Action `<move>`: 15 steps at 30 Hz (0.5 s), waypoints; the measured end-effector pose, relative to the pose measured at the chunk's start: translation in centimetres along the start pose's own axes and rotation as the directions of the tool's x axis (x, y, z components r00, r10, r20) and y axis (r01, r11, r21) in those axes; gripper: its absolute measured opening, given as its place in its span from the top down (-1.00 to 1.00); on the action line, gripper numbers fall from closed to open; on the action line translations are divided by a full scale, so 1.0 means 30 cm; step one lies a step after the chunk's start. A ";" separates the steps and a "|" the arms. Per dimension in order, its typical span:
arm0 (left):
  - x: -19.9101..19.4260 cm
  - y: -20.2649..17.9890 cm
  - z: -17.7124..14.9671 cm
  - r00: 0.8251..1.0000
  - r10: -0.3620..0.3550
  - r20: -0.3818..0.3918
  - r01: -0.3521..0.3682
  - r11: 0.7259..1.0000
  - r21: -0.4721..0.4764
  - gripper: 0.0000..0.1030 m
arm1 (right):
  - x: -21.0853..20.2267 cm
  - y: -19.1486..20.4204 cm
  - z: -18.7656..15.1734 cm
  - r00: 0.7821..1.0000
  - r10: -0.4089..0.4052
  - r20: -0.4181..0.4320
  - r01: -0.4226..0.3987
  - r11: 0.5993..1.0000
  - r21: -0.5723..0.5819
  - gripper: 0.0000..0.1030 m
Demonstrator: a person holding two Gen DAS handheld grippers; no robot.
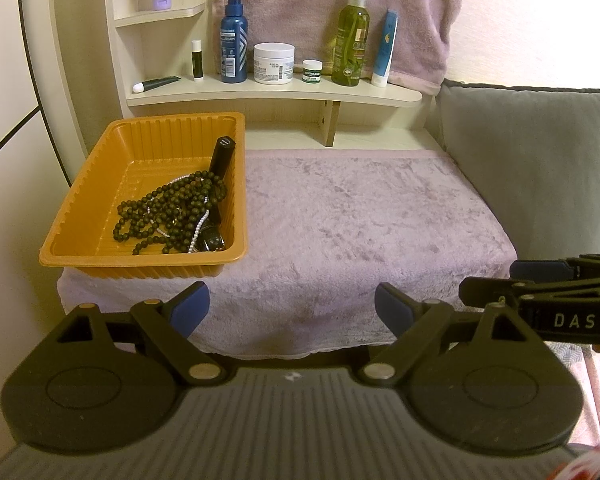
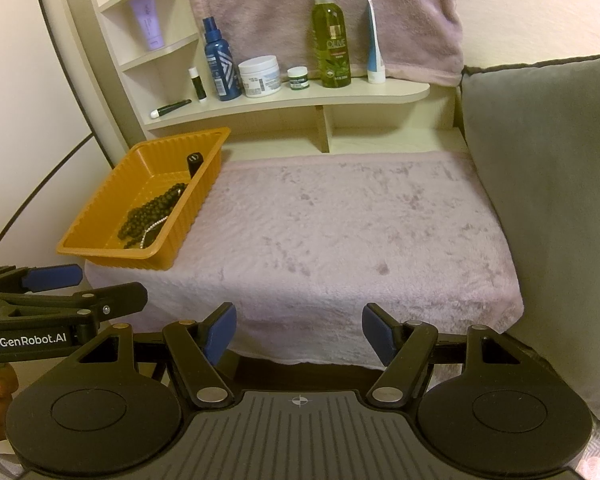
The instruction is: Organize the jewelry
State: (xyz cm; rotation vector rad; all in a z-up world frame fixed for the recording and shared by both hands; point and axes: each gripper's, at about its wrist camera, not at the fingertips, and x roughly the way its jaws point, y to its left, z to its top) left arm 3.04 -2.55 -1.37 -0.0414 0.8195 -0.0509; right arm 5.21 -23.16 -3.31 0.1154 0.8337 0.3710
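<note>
Your work surface, the pink towel (image 1: 340, 216), lies bare with no jewelry left on it, so as far as you can see the gathering looks done or nearly so. Everything sits in the orange tray (image 1: 100, 200) at its left edge: the dark bead necklace (image 1: 168, 212) piled with a thin pearl strand (image 1: 199, 229) running through it, a black tube (image 1: 221, 160) leaning on the right wall, and a small dark piece in the near corner that you cannot identify. Your left gripper (image 1: 292, 310) and right gripper (image 2: 299, 332) both hover near the towel's front edge, fingers spread, nothing between them. For writing: the green spray bottle (image 2: 332, 40) reads "OLIVE", and the grippers' sides show "GenRobot.AI" and "DAS".
</note>
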 end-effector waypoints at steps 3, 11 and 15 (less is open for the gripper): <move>0.000 0.000 -0.001 1.000 -0.001 0.000 0.001 1.000 0.000 -0.72 | 0.000 0.001 0.000 1.000 -0.001 0.001 0.001 1.000 0.000 -0.35; -0.002 -0.001 0.002 1.000 -0.002 0.004 0.002 1.000 0.001 -0.72 | 0.000 0.002 0.000 1.000 -0.001 0.001 0.001 1.000 0.001 -0.35; -0.007 -0.007 0.019 1.000 -0.003 0.006 0.003 1.000 0.003 -0.72 | -0.001 0.003 0.000 1.000 -0.002 0.002 0.002 1.000 0.001 -0.35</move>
